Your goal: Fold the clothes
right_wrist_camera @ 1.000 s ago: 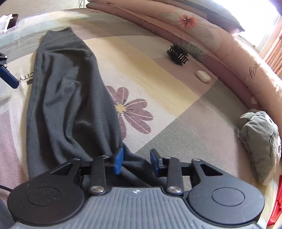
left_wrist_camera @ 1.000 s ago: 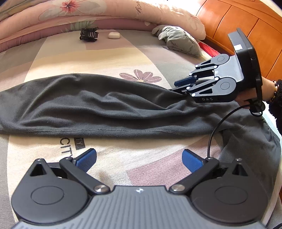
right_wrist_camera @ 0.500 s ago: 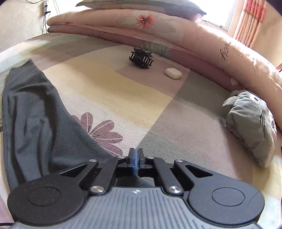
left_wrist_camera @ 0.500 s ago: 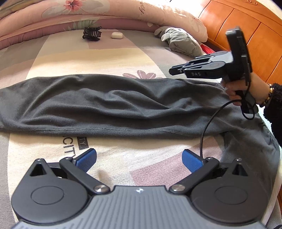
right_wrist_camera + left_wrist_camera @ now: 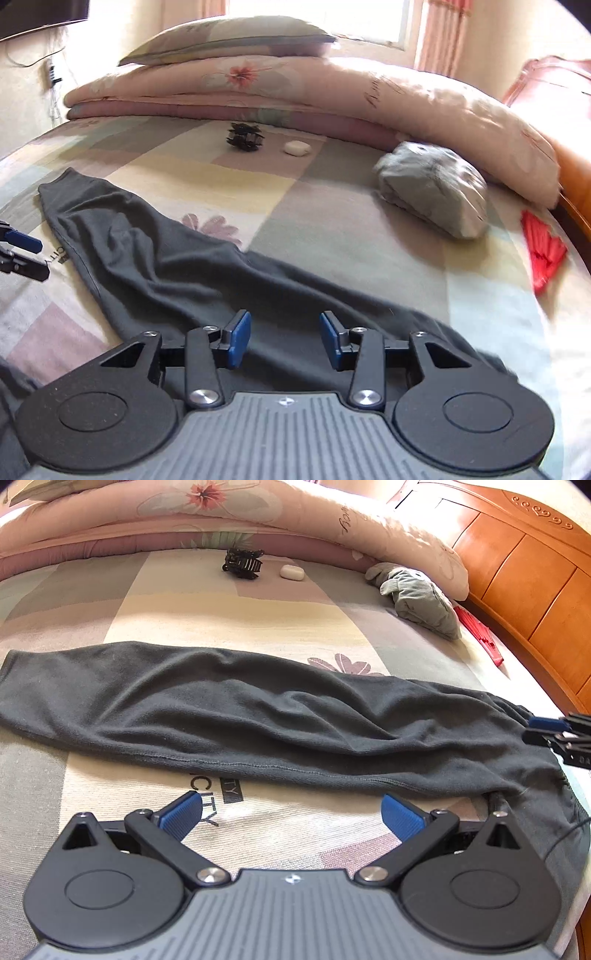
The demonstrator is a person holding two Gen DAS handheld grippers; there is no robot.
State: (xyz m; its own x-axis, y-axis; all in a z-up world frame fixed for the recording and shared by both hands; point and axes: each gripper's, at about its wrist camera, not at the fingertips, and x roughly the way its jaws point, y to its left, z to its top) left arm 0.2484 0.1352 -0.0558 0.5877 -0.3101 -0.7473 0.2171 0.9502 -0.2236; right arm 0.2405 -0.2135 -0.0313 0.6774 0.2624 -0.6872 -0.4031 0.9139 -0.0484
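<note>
The bed [image 5: 280, 602] is carrying dark trousers [image 5: 258, 716], lying stretched just ahead of the left hand-held gripper [image 5: 291, 814], whose jaws are standing wide, empty. The right hand-held gripper [image 5: 284, 339] is hovering over the trousers' end, jaws just opening, nothing between. A hair clip [image 5: 244, 137] is lying well beyond.
</note>
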